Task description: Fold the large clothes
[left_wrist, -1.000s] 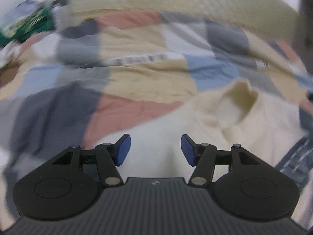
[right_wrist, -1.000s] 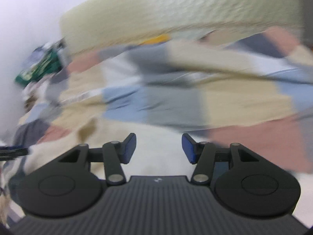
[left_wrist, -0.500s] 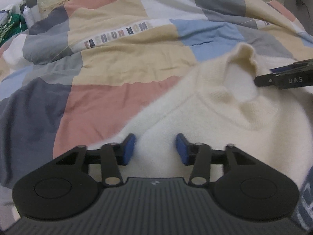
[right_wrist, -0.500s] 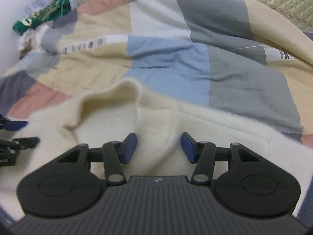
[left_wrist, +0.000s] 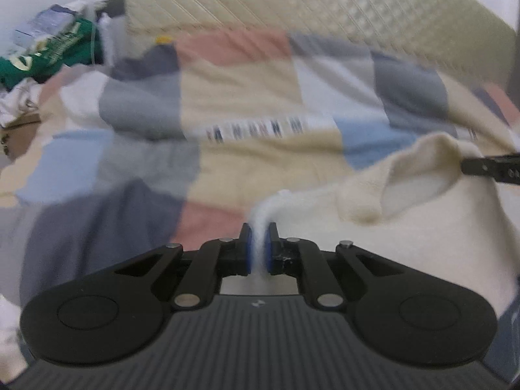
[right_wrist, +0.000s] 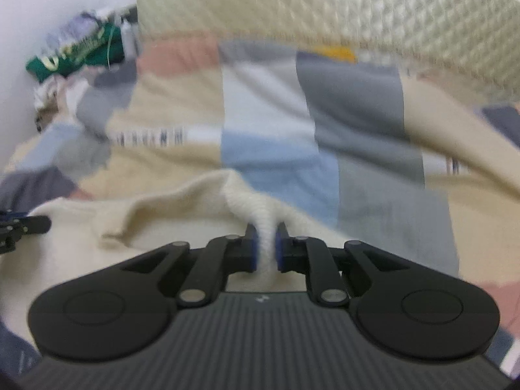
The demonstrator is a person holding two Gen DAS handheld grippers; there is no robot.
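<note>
Nearest in the left wrist view, the left tongs [left_wrist: 259, 247] are pressed together on a pinch of the cream sweater [left_wrist: 406, 237], a white ridge of knit standing up between the blue pads [left_wrist: 248, 253]. The grip sits on the shoulder edge, to the left of the collar [left_wrist: 419, 178], probably so that the top of the garment can be raised as one line rather than bunching.

In the right wrist view, the right tongs [right_wrist: 265, 247] are likewise clamped on the sweater [right_wrist: 182, 224], here on a ribbed fold that rises from the far side of the collar [right_wrist: 234, 191]. Each tool shows at the edge of the other's view: the right one as a dark bar just beside the collar, the left one [right_wrist: 19, 227] as a dark tip on the knit. The two grips flank the neck opening, which fits a symmetric lift by both shoulders.

The sweater lies on the bed, its body spreading toward the cameras and its collar gaping open toward the patchwork quilt [left_wrist: 247, 104]. Lifting or dragging from these two points looks like the opening step of the fold, to straighten the garment before any halving; that is a judgement, as no fold is yet visible.

Beyond the quilt stands the quilted beige headboard [left_wrist: 325, 16]. At far left sits a heap of clutter, including a green packet [left_wrist: 45, 58]. Blur softens the background, so its details are unclear.
</note>
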